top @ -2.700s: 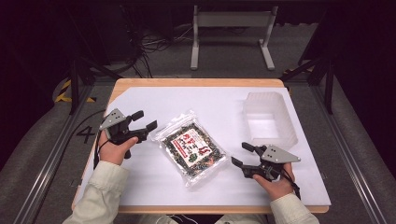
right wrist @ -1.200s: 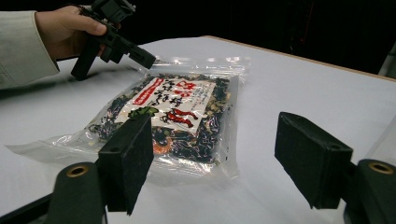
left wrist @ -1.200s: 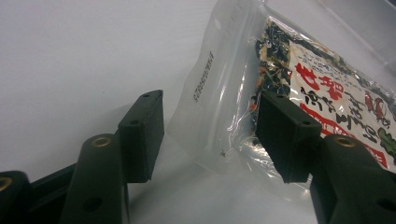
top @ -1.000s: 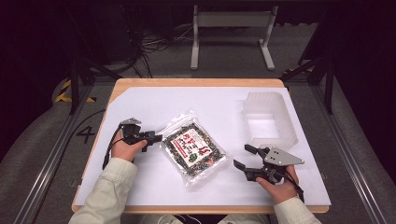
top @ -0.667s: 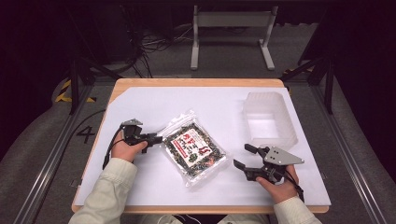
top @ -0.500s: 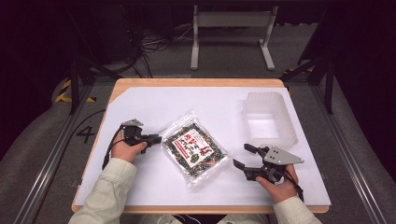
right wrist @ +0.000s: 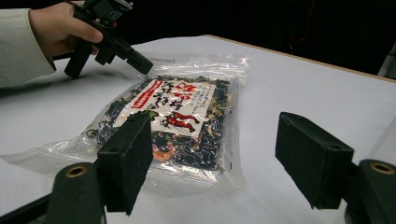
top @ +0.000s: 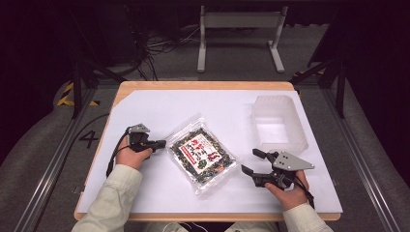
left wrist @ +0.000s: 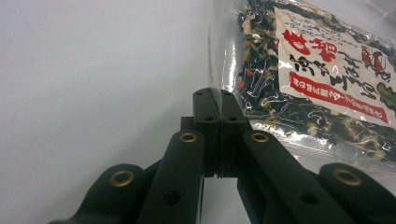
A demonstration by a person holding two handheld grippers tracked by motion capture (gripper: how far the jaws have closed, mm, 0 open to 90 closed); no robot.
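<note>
A clear bag of dried seaweed mix with a white and red label (top: pixel 200 154) (left wrist: pixel 327 70) (right wrist: pixel 173 116) lies flat in the middle of the white table cover. My left gripper (top: pixel 162 143) (left wrist: pixel 214 93) (right wrist: pixel 142 65) sits at the bag's left side. Its jaws have just been closing and now meet on the bag's clear sealed edge. My right gripper (top: pixel 250 161) (right wrist: pixel 217 158) rests to the right of the bag, open, pointing at it with nothing between the pads.
A translucent plastic container (top: pixel 300 140) stands empty at the right rear of the table, just beyond my right gripper. The white cover (top: pixel 169 106) spreads over a wooden tabletop. Dark floor, cables and a metal stand lie beyond the far edge.
My left gripper came down from a raised, open pose to the bag's left edge, and its jaws closed there. The right gripper has barely shifted.
</note>
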